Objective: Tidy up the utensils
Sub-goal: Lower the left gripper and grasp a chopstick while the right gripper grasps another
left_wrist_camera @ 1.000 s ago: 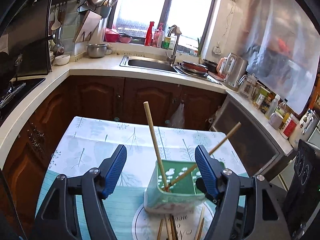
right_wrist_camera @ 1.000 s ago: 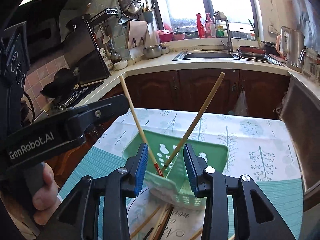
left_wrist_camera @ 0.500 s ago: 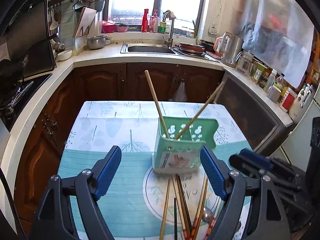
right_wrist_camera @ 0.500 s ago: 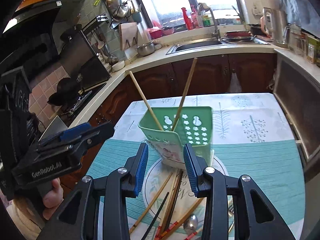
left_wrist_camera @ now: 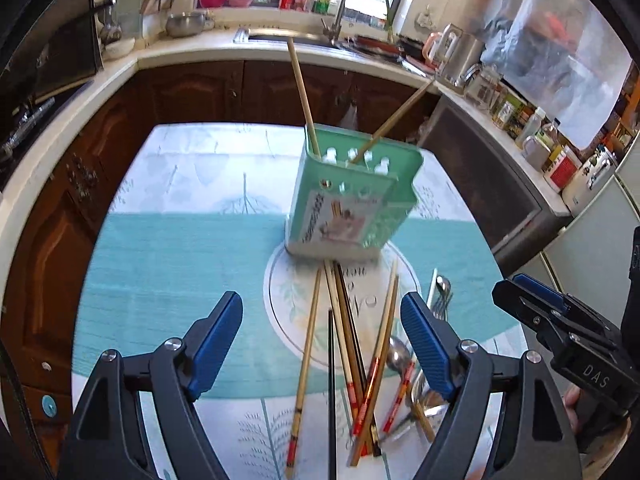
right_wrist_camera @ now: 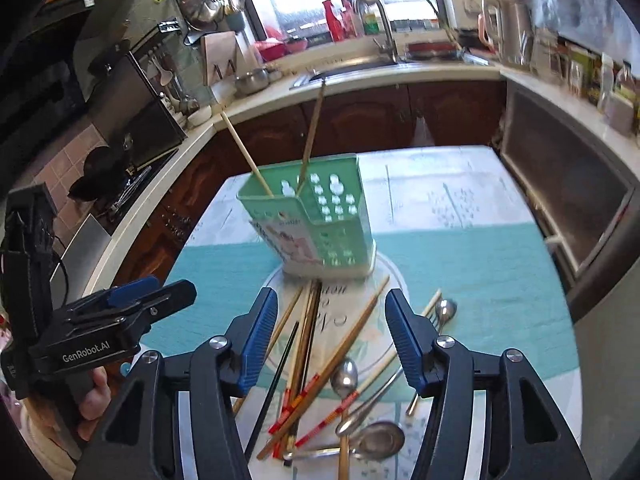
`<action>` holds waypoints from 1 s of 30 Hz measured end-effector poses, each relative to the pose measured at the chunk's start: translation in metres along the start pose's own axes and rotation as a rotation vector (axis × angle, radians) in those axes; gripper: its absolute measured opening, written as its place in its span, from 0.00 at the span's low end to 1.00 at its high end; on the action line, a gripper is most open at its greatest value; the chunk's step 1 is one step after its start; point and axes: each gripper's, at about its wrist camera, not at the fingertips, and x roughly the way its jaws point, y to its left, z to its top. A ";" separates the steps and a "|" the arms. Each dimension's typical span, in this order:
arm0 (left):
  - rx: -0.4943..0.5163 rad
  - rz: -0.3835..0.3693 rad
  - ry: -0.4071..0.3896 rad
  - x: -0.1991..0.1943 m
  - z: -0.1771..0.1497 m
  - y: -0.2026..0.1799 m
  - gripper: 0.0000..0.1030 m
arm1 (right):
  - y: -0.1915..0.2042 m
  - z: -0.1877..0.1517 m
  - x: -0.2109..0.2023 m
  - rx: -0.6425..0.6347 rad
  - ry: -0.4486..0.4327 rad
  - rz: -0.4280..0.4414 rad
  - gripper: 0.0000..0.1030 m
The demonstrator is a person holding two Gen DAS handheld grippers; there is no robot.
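Note:
A green perforated utensil holder (left_wrist_camera: 352, 200) stands upright on the table and holds two wooden chopsticks (left_wrist_camera: 302, 92); it also shows in the right wrist view (right_wrist_camera: 316, 220). In front of it lies a pile of chopsticks (left_wrist_camera: 348, 344) and metal spoons (right_wrist_camera: 346, 376) on a round mat. My left gripper (left_wrist_camera: 322, 340) is open and empty, above the near side of the pile. My right gripper (right_wrist_camera: 332, 340) is open and empty, over the pile. Each gripper shows in the other's view, the right one (left_wrist_camera: 560, 336) and the left one (right_wrist_camera: 116, 320).
The table has a teal and white leaf-print cloth (left_wrist_camera: 180, 256). Dark wooden cabinets (left_wrist_camera: 192, 88) and a white counter with a sink (right_wrist_camera: 340, 68) wrap around behind it. A stove (right_wrist_camera: 132, 184) stands at the left, jars (left_wrist_camera: 560, 160) at the right.
Both grippers have drawn back from the holder toward me, so the pile of utensils has come into view. The right gripper's jaws have opened wider. The holder stays in place.

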 end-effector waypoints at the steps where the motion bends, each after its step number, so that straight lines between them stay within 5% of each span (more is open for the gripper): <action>1: 0.000 -0.005 0.019 0.004 -0.004 0.000 0.77 | -0.003 -0.002 0.002 0.011 0.019 0.001 0.55; 9: -0.033 -0.071 0.211 0.045 -0.033 0.013 0.53 | -0.016 -0.040 0.042 0.106 0.202 0.097 0.55; 13: -0.079 -0.075 0.317 0.070 -0.044 0.026 0.33 | -0.017 -0.047 0.066 0.128 0.257 0.126 0.54; 23: 0.001 -0.029 0.418 0.095 -0.051 0.014 0.26 | -0.028 -0.043 0.116 0.184 0.362 0.150 0.29; 30: 0.062 0.023 0.505 0.114 -0.050 0.004 0.23 | -0.050 -0.030 0.153 0.291 0.409 0.183 0.27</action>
